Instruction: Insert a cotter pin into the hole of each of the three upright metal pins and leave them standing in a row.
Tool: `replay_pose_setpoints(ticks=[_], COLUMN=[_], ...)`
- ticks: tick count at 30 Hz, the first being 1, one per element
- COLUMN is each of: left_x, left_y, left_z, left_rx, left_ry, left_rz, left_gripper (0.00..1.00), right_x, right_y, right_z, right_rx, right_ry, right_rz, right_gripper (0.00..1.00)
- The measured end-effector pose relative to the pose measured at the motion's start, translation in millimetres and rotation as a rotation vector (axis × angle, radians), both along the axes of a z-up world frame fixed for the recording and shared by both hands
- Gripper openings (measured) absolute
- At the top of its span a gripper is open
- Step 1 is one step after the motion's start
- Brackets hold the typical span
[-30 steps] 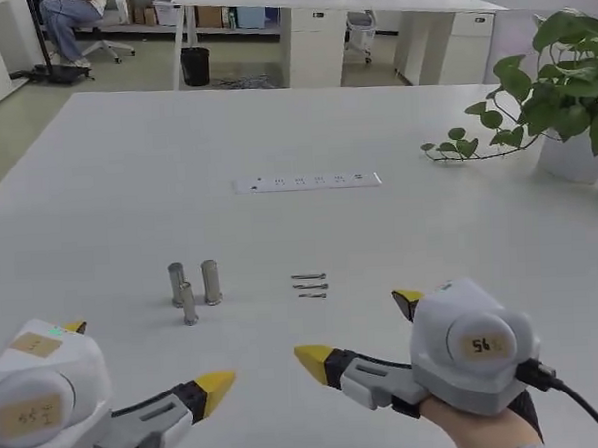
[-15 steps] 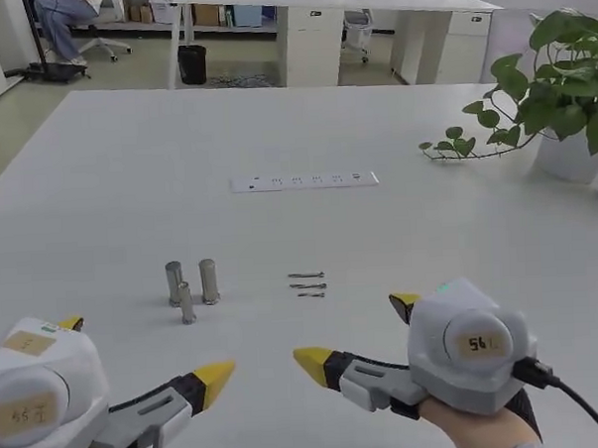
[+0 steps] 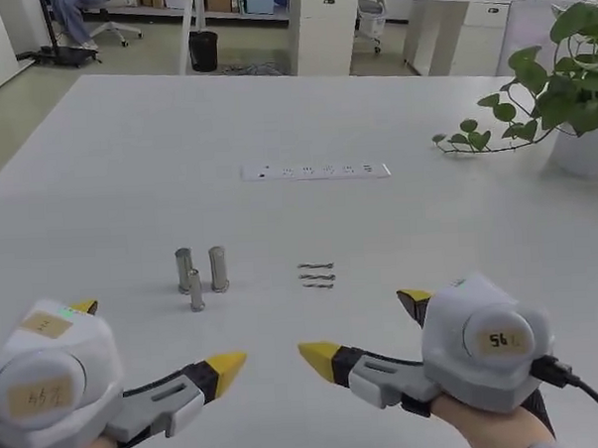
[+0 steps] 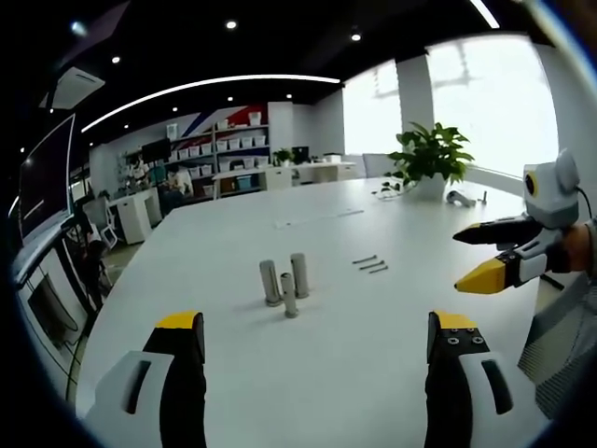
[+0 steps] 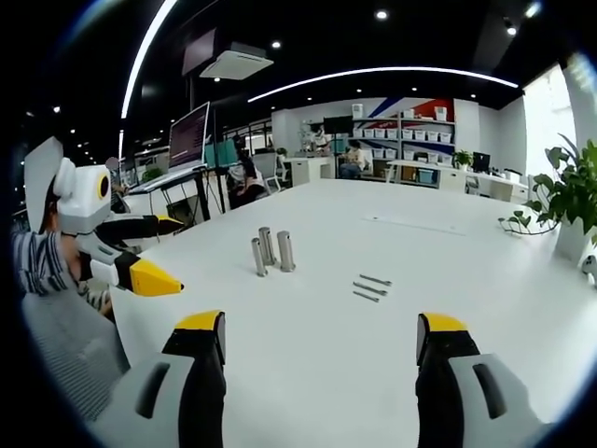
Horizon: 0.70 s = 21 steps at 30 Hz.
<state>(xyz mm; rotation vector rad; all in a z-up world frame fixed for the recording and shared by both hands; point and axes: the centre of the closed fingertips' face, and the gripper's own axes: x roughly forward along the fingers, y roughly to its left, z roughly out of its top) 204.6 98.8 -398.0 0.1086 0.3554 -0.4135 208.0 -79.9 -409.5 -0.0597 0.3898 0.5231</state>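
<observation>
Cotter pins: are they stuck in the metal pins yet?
No, the cotter pins lie on the table, apart from the upright metal pins.

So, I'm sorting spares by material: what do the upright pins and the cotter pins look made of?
The upright pins look like bare metal, probably steel: grey, with a dull sheen. The cotter pins look like thin grey metal wire; they are too small to judge their finish.

we see bright, even light on the white tabletop (image 3: pixel 118 162), shadows faint; the window (image 4: pixel 485 112) blows out, and both gripper views bend at their edges.
</observation>
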Motion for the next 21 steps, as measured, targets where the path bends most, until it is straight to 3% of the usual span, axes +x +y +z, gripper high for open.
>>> replay_pose_setpoints(ticks=[7,16,21], left_x=[0.7,0.5,0.3], left_y=[-4.8,-6.6,-6.2], left_z=[1.7,-0.2,-1.4], left_rx=[0.019,-0.009,-0.010], left_ry=[-0.022,-0.006,0.000], left_rz=[-0.022,-0.027,-0.025], left_gripper=[0.99,0.99,0.99], right_x=[10.5,36.9,49.8], right_y=[18.7,57.0,83.5], right_z=[10.7,14.8,9.4], right_rx=[-0.018,-0.030,-0.047], right_ry=[-0.023,-0.030,-0.031], right_rz=[0.099,0.239,0.330], right_gripper=[0.72,0.64,0.61])
